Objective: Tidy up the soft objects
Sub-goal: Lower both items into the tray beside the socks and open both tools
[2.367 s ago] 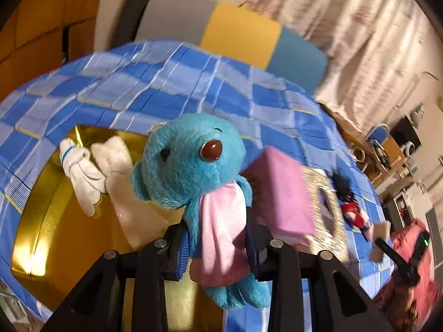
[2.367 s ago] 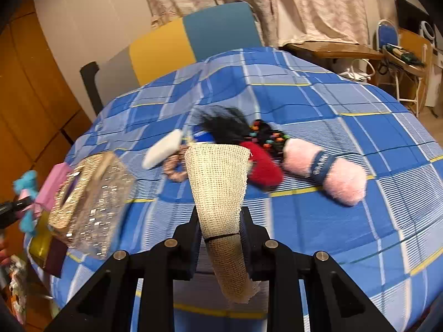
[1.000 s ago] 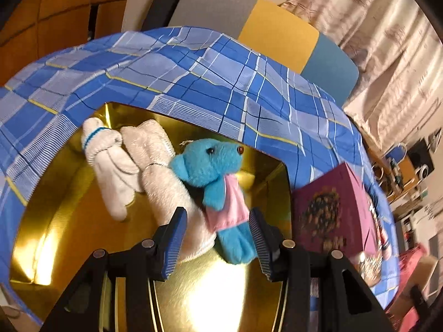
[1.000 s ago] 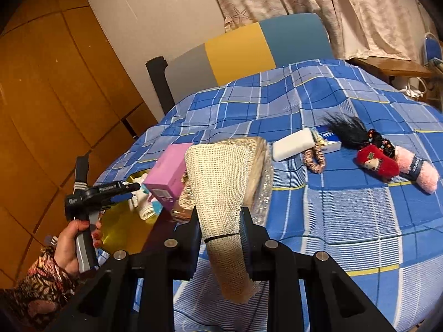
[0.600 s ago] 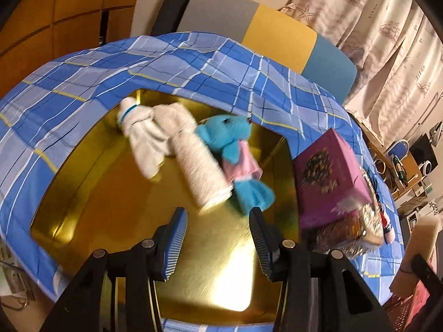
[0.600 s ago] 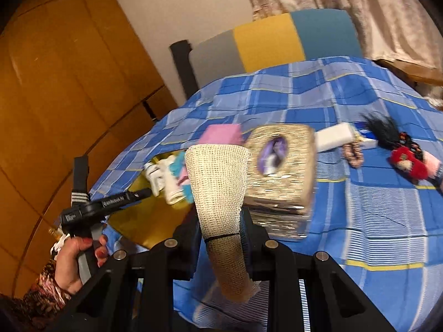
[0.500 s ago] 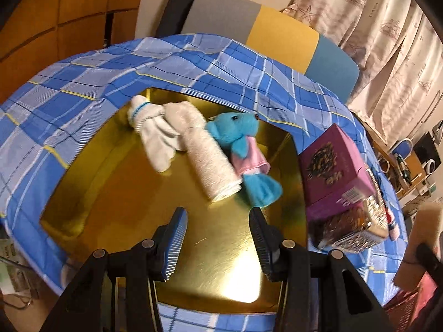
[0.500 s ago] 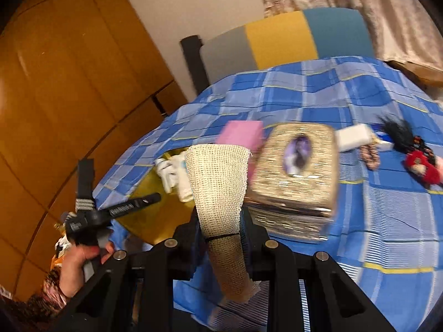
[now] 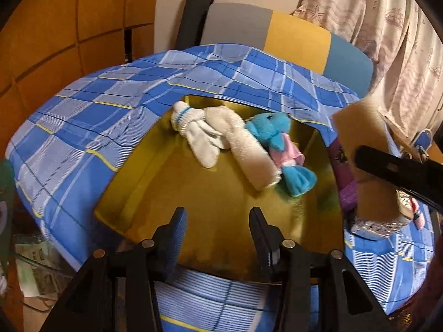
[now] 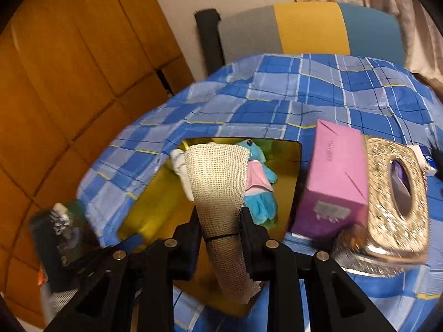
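A gold tray (image 9: 210,199) lies on the blue plaid cloth. In it lie a white glove (image 9: 196,135), a cream rolled sock (image 9: 243,146) and a blue plush toy with a pink scarf (image 9: 279,144). My left gripper (image 9: 218,227) is open and empty above the tray's near edge. My right gripper (image 10: 220,218) is shut on a beige mesh cloth (image 10: 218,182) and holds it above the tray (image 10: 155,210), in front of the plush toy (image 10: 260,193). The cloth and right gripper also show at the right of the left wrist view (image 9: 362,149).
A pink box (image 10: 337,179) and a glittery tissue box (image 10: 396,196) stand right of the tray. A grey, yellow and blue chair back (image 9: 288,38) stands behind the table. Wooden panels (image 10: 69,63) are on the left. Clutter lies on the floor (image 9: 30,265).
The left gripper let go of the blue plush toy in the tray, opened and drew back. The right gripper carried the mesh cloth leftward, from the small items to above the tray.
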Action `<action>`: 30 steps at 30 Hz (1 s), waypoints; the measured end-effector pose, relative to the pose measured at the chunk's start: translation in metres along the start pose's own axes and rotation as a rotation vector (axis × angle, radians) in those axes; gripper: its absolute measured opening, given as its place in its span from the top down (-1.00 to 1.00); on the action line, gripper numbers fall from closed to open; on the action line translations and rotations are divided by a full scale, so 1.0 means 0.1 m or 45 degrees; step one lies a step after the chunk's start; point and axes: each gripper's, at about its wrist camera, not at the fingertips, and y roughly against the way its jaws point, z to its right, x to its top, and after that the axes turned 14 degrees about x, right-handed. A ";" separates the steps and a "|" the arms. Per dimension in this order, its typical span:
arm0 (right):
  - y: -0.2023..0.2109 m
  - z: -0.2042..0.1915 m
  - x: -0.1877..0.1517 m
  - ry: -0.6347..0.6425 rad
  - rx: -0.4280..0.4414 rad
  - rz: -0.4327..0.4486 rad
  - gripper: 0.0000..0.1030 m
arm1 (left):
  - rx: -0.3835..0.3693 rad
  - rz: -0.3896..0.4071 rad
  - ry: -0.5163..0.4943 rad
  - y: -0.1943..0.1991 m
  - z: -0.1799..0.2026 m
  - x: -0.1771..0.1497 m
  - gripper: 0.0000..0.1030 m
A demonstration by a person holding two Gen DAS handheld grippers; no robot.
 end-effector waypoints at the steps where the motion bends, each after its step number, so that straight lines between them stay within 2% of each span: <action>1: -0.07 0.01 0.04 0.003 -0.032 -0.008 0.48 | 0.018 0.008 -0.003 0.01 -0.02 0.00 0.09; 5: -0.34 0.08 0.20 0.013 -0.230 -0.021 0.47 | 0.071 0.025 -0.010 0.03 -0.09 0.02 0.09; 9: -0.49 0.18 0.36 -0.038 -0.321 -0.006 0.46 | 0.096 0.022 0.006 0.03 -0.14 0.04 0.09; 18: -0.83 0.10 0.52 0.039 -0.476 -0.027 0.44 | 0.139 0.008 0.018 0.00 -0.20 0.04 0.09; 20: -0.89 0.08 0.53 0.080 -0.546 -0.027 0.39 | 0.144 0.011 0.020 0.00 -0.21 0.05 0.09; 22: -0.92 0.08 0.54 0.120 -0.604 -0.030 0.09 | 0.148 0.010 0.024 0.00 -0.22 0.05 0.09; 25: -0.92 0.06 0.55 0.146 -0.615 -0.029 0.00 | 0.152 0.003 0.027 -0.03 -0.24 0.06 0.09; 30: -0.67 -0.05 0.59 0.143 -0.509 0.053 -0.07 | 0.149 -0.005 0.026 -0.05 -0.23 0.04 0.09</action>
